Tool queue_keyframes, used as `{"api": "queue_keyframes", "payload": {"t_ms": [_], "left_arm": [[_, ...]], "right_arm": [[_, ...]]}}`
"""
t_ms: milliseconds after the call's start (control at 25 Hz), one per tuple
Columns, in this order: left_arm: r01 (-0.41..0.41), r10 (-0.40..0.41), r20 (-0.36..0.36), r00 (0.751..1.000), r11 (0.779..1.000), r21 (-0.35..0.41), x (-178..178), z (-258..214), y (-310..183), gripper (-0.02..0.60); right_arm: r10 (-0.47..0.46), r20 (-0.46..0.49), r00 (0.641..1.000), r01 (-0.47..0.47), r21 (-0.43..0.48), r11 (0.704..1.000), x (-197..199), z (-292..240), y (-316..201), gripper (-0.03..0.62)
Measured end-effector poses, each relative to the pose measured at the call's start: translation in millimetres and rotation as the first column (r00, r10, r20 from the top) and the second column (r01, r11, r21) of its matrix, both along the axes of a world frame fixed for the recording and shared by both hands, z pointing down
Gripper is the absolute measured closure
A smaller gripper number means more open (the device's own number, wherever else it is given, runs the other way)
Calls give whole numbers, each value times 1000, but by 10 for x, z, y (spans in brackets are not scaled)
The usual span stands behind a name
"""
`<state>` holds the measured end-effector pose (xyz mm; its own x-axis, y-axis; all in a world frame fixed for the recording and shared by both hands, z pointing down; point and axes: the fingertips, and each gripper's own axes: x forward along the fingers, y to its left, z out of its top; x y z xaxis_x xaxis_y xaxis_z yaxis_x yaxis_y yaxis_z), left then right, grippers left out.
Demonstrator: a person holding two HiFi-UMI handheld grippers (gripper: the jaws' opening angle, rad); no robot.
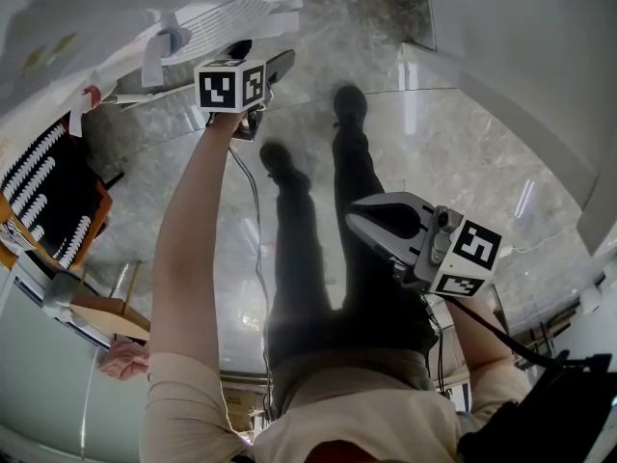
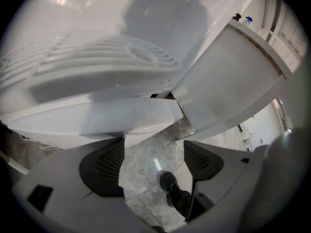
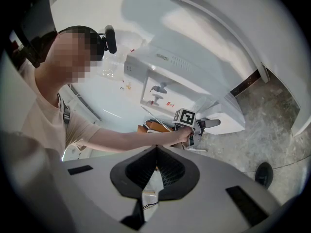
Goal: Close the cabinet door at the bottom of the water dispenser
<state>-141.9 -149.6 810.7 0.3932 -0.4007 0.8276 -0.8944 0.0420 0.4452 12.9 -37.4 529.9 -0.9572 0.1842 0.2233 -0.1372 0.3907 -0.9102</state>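
At 11 o'clock in the head view, left gripper [image 1: 272, 71] is held out on a straight arm near the base of the white water dispenser [image 1: 227, 10]. Left gripper view: jaws apart, nothing between them; marble floor [image 2: 141, 164] and a dark shoe [image 2: 168, 182] show through the gap. Cabinet door [image 2: 126, 116] sits just past the jaw tips at 12 o'clock; cannot tell whether it is fully shut. Right gripper [image 1: 359, 218], at 4 o'clock, well apart from the dispenser: jaws closed, empty.
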Motion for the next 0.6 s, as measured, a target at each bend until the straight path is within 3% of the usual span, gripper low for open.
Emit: {"api": "queue_keyframes", "payload": {"t_ms": [600], "left_arm": [[87, -87, 11, 996, 996, 38, -65, -16, -177, 229]], "right_arm": [[1, -8, 1000, -1, -4, 1000, -5, 1, -34, 580]]}}
